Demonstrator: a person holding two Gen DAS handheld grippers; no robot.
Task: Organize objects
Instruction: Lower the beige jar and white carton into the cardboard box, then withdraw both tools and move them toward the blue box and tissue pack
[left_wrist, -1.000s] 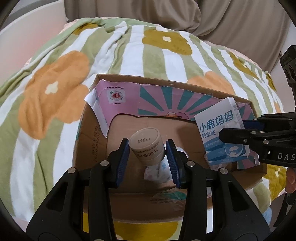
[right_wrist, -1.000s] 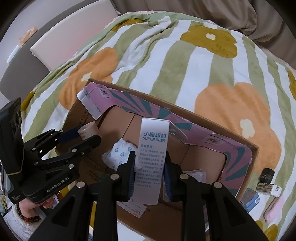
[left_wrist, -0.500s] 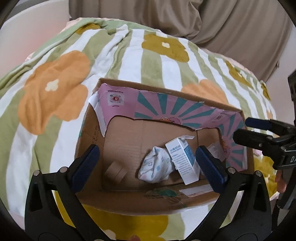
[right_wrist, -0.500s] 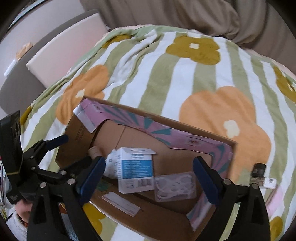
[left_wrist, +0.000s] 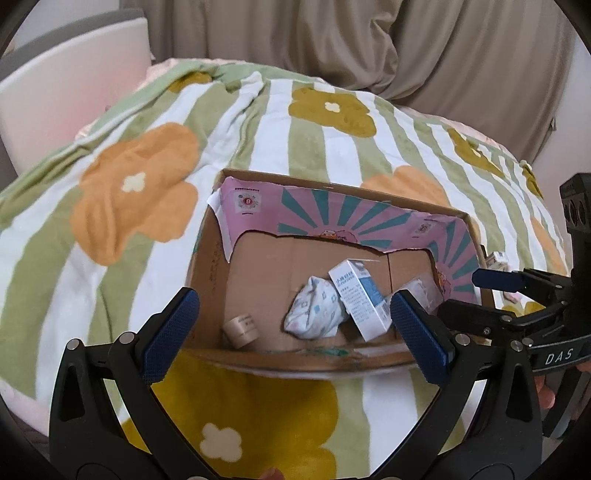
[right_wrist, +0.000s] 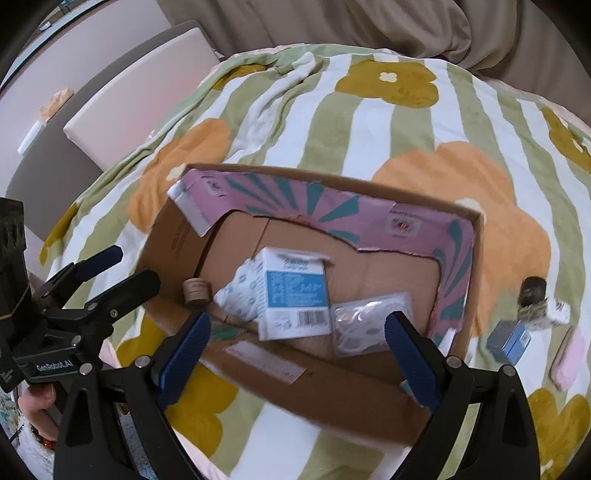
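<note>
An open cardboard box (left_wrist: 207, 266) with a pink inner flap sits on a flowered blanket. Inside lie a small beige jar (left_wrist: 242, 329), a white patterned cloth bundle (left_wrist: 314, 314), a white-and-blue carton (left_wrist: 360, 302) and a clear plastic packet (right_wrist: 369, 321). The box (right_wrist: 166, 236), jar (right_wrist: 195, 291) and carton (right_wrist: 291, 291) also show in the right wrist view. My left gripper (left_wrist: 295, 332) is open and empty above the box's near edge. My right gripper (right_wrist: 297, 354) is open and empty, over the box's near wall.
The striped blanket (left_wrist: 147, 184) covers the bed. To the right of the box lie a small dark bottle (right_wrist: 532, 290), a blue box (right_wrist: 511, 339) and a pink item (right_wrist: 565, 365). A white headboard panel (left_wrist: 55, 96) stands at the left; beige curtain behind.
Both grippers opened and let go: the jar from the left and the carton from the right now lie in the box. Both grippers have pulled back from it.
</note>
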